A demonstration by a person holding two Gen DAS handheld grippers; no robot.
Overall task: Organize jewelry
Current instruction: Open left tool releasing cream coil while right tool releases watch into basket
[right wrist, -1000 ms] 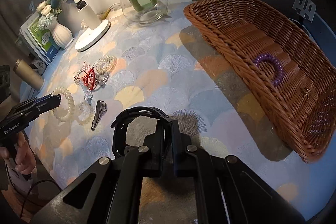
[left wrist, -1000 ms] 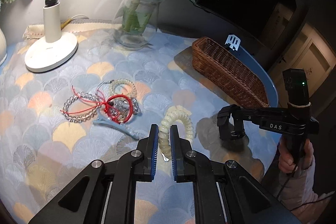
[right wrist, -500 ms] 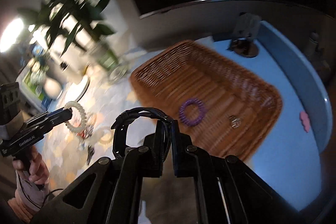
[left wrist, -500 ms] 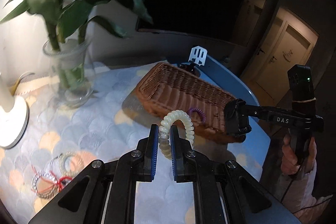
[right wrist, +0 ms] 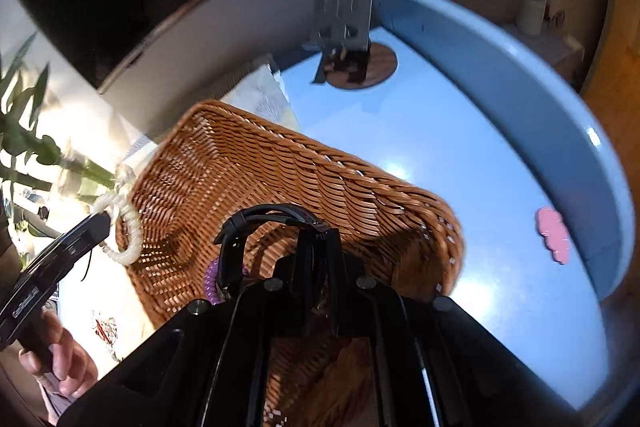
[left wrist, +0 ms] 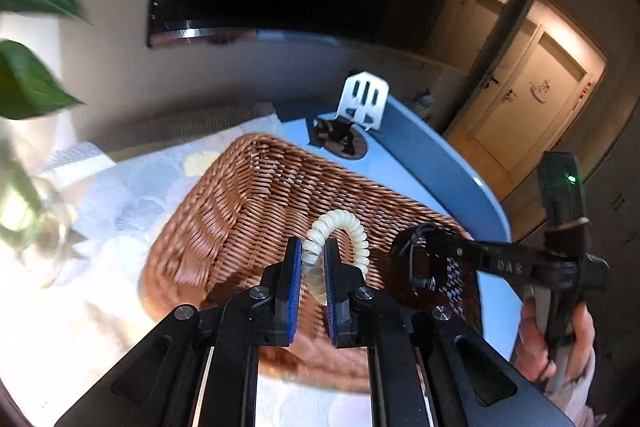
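My left gripper (left wrist: pixel 310 259) is shut on a cream spiral hair tie (left wrist: pixel 340 223) and holds it above the near end of the brown wicker basket (left wrist: pixel 256 195). The tie also shows in the right wrist view (right wrist: pixel 126 227), at the basket's left rim. My right gripper (right wrist: pixel 320 251) is shut on a black band (right wrist: pixel 256 217) and holds it over the basket (right wrist: pixel 360 187). A purple spiral tie (right wrist: pixel 211 277) lies in the basket, partly hidden behind the band. The right gripper (left wrist: pixel 424 259) also shows in the left wrist view, over the basket's right end.
The basket sits partly on a patterned cloth (left wrist: pixel 132 183) and partly on a blue table (right wrist: pixel 460 155). A white phone stand (left wrist: pixel 364 101) on a wooden disc stands behind the basket. A pink cloud-shaped piece (right wrist: pixel 552 235) lies at the right. A plant in a glass vase (right wrist: pixel 60 167) stands at the left.
Both grippers have swung from the cloth and its pile of bracelets over to the basket, carrying the cream tie and the black band. Both stay shut.
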